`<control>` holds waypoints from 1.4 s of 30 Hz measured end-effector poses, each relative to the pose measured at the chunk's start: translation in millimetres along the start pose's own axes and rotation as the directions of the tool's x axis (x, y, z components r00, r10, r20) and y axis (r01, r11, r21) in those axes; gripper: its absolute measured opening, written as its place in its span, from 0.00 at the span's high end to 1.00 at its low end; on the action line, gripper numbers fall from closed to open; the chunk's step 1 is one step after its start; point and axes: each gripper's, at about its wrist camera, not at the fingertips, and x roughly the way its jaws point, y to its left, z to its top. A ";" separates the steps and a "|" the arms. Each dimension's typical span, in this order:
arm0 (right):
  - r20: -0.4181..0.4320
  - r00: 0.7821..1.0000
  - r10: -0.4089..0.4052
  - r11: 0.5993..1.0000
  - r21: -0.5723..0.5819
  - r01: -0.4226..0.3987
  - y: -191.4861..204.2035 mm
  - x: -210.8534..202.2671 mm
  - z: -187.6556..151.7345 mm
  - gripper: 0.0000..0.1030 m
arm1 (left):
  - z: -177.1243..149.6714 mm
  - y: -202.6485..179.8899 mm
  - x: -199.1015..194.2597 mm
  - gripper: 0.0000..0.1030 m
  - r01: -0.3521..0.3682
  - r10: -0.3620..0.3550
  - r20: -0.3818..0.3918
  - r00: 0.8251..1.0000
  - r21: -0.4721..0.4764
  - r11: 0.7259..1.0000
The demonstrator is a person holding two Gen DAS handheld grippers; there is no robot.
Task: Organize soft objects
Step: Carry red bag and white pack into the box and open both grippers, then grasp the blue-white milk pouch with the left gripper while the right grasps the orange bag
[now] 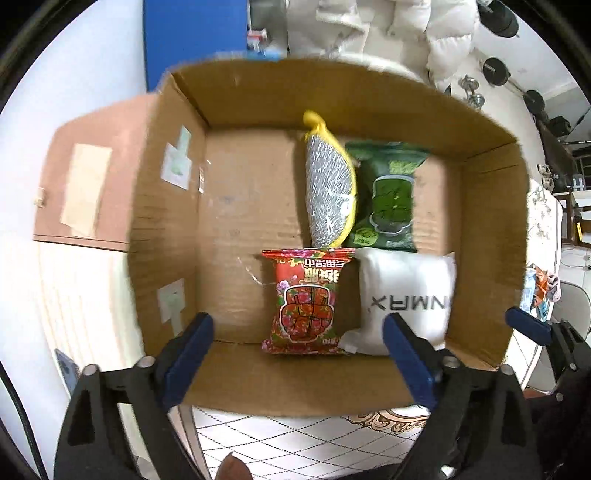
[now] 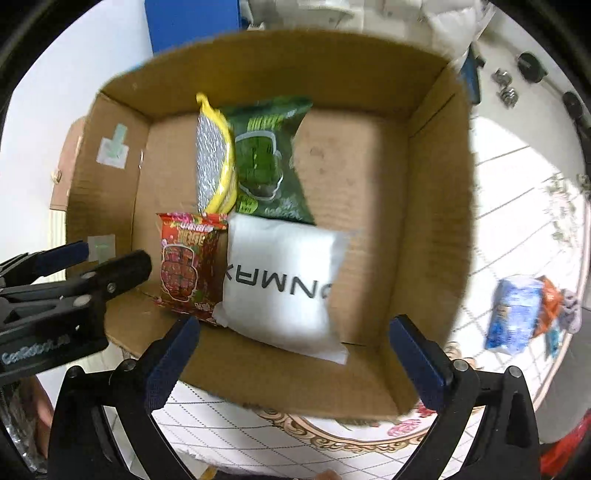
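An open cardboard box (image 1: 240, 206) (image 2: 369, 177) holds a red wet-wipe pack (image 1: 308, 302) (image 2: 188, 266), a white pillow pack (image 1: 406, 295) (image 2: 280, 284), a green wipe pack (image 1: 388, 195) (image 2: 266, 162) and a silver-and-yellow scrubbing sponge (image 1: 330, 192) (image 2: 214, 158). My left gripper (image 1: 297, 363) is open and empty over the box's near edge. My right gripper (image 2: 293, 363) is open and empty over the near edge too. The left gripper also shows at the left of the right wrist view (image 2: 77, 266).
The box stands on a table with a white patterned cloth (image 1: 314, 443) (image 2: 517, 206). A blue pack and other small soft items (image 2: 517, 317) lie on the cloth to the right of the box. A blue board (image 1: 192, 33) stands behind.
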 end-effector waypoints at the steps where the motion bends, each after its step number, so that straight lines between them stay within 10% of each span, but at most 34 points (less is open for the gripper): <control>1: 0.022 1.000 -0.007 1.000 0.006 0.006 -1.1 -8.9 -3.9 0.00 | -5.0 -3.2 -8.2 0.02 0.004 -0.004 0.020 1.000 0.006 1.000; 14: 0.245 0.967 -0.068 0.997 0.059 0.055 -17.6 -105.2 -74.1 0.00 | -92.5 5.5 -88.6 0.01 -0.051 0.055 0.290 0.955 -0.020 0.998; 33: 0.367 0.930 -0.015 0.998 0.065 -0.009 -24.5 -166.4 -144.6 0.00 | -148.5 2.5 -145.9 0.01 -0.053 0.073 0.402 0.913 -0.062 0.997; 42: 0.380 0.925 -0.002 0.979 0.189 -0.075 -115.1 -169.9 -161.7 0.00 | -131.5 -101.7 -131.8 0.01 -0.044 0.007 0.395 0.919 0.086 0.995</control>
